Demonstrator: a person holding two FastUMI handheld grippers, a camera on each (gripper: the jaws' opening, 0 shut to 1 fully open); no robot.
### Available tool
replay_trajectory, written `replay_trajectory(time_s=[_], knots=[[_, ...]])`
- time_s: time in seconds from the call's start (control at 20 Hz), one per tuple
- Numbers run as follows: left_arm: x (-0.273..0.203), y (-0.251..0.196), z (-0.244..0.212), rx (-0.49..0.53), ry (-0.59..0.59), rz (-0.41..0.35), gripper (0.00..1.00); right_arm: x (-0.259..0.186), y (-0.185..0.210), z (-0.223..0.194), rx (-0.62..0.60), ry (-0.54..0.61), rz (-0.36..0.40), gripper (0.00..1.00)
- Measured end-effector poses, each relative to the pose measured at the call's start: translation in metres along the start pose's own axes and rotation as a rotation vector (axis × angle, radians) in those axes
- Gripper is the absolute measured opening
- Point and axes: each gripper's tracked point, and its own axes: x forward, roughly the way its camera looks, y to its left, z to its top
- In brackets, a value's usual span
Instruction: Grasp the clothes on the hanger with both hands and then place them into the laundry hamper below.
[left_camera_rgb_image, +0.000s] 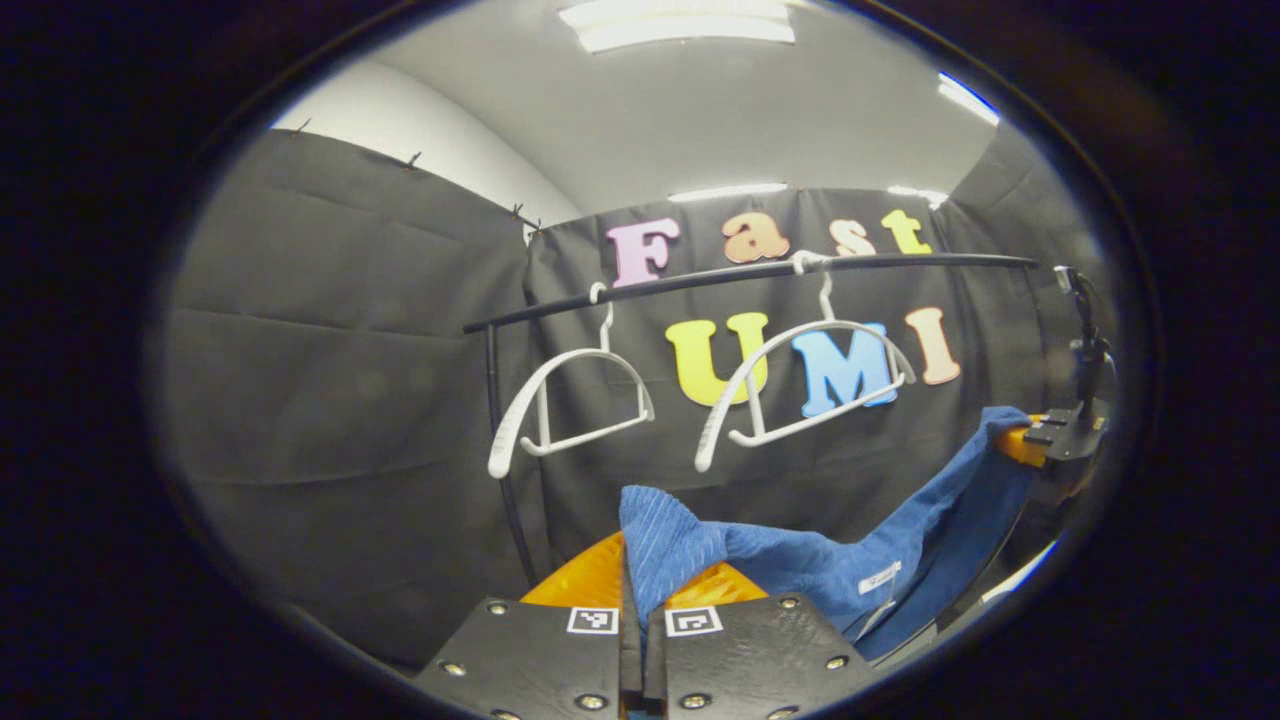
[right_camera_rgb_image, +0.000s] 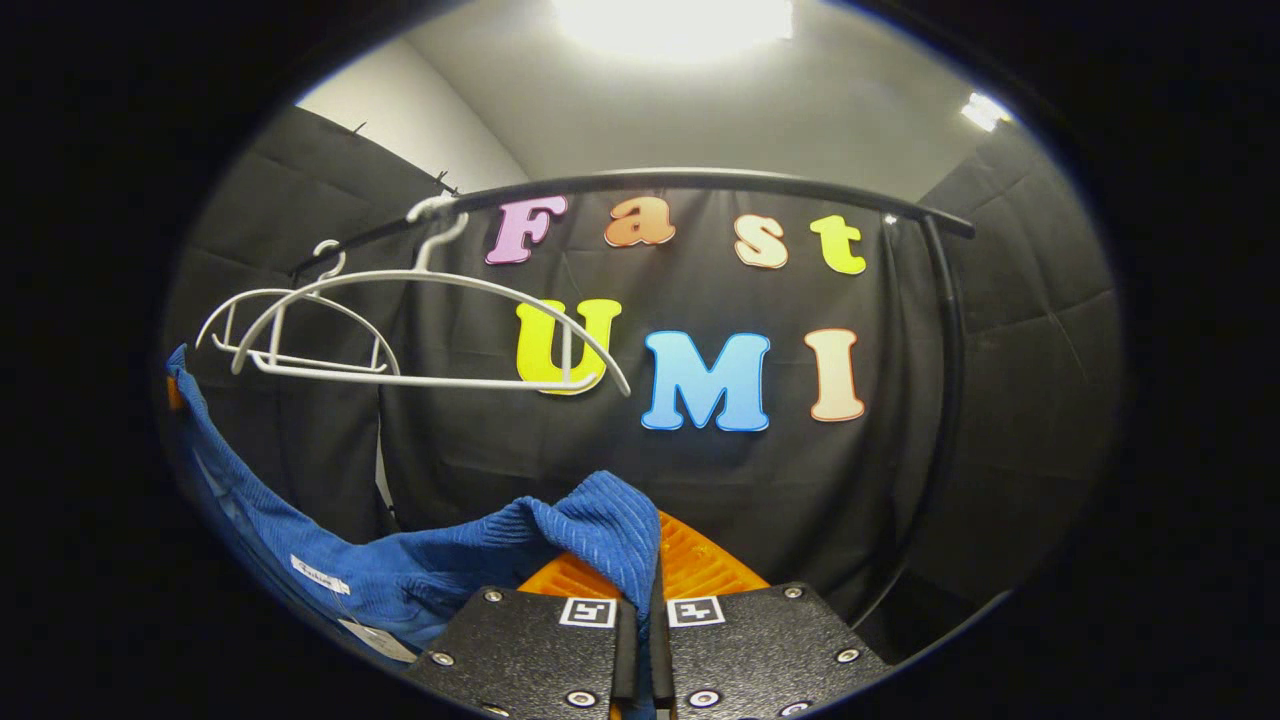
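The left gripper is pinched on one end of the blue garment, its fingers closed together with a fold of cloth rising up between them. The right gripper is clamped the same way on the other end of the garment, and in the left gripper view it also appears far off at the right, the cloth running up to it. Between the two the garment hangs in a slack sag, well below the rail and clear of both white hangers, which hang bare — so the clothing is off the hanger and carried in the air. The laundry hamper is out of sight here.

The risk now is in the lowering, I judge. Each hold takes only a narrow fold near the edge of the cloth — a pull apart could drag it out of one grip, leaving the garment dangling from one side. Letting go without seeing the hamper could drape it over the rim or drop it outside.
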Motion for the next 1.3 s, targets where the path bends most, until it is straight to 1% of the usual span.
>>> replay_trajectory(time_s=[0.2, 0.25, 0.3, 0.4, 0.5, 0.6, 0.65, 0.7, 0.75, 0.9, 1.0, 1.15, 1.3], knots=[[-0.02, -0.017, 0.014, -0.02, -0.038, -0.09, 0.02, -0.045, 0.026, 0.012, 0.026, -0.01, 0.02, 0.05], [-0.024, -0.023, 0.015, -0.025, -0.04, -0.121, 0.04, -0.056, 0.033, 0.013, 0.03, -0.011, 0.024, 0.05], [-0.03, -0.032, 0.016, -0.033, -0.04, -0.152, 0.02, -0.066, 0.038, 0.015, 0.032, -0.011, 0.026, 0.04], [-0.045, -0.05, 0.018, -0.045, -0.043, -0.211, 0.02, -0.086, 0.053, 0.015, 0.042, -0.005, 0.037, 0.04], [-0.059, -0.067, 0.016, -0.058, -0.05, -0.267, 0.04, -0.104, 0.067, 0.012, 0.048, 0.003, 0.053, 0.04], [-0.067, -0.085, 0.008, -0.079, -0.047, -0.315, 0.04, -0.116, 0.084, 0.005, 0.043, 0.013, 0.09, 0.05], [-0.07, -0.093, 0.0, -0.085, -0.036, -0.339, 0.02, -0.12, 0.091, -0.001, 0.033, 0.023, 0.106, 0.05], [-0.073, -0.1, -0.008, -0.086, -0.024, -0.355, 0.04, -0.124, 0.097, -0.009, 0.028, 0.042, 0.121, 0.04], [-0.078, -0.107, -0.016, -0.086, -0.012, -0.371, 0.04, -0.13, 0.102, -0.017, 0.031, 0.058, 0.133, 0.05], [-0.092, -0.123, -0.043, -0.115, 0.017, -0.399, 0.03, -0.144, 0.114, -0.04, 0.02, 0.087, 0.153, 0.04], [-0.094, -0.135, -0.069, -0.14, 0.05, -0.408, 0.03, -0.145, 0.121, -0.066, 0.017, 0.121, 0.174, 0.05], [-0.094, -0.146, -0.111, -0.157, 0.11, -0.408, 0.02, -0.15, 0.127, -0.104, 0.05, 0.203, 0.199, 0.05], [-0.096, -0.14, -0.153, -0.166, 0.182, -0.385, 0.02, -0.16, 0.135, -0.136, 0.075, 0.276, 0.215, 0.05]])
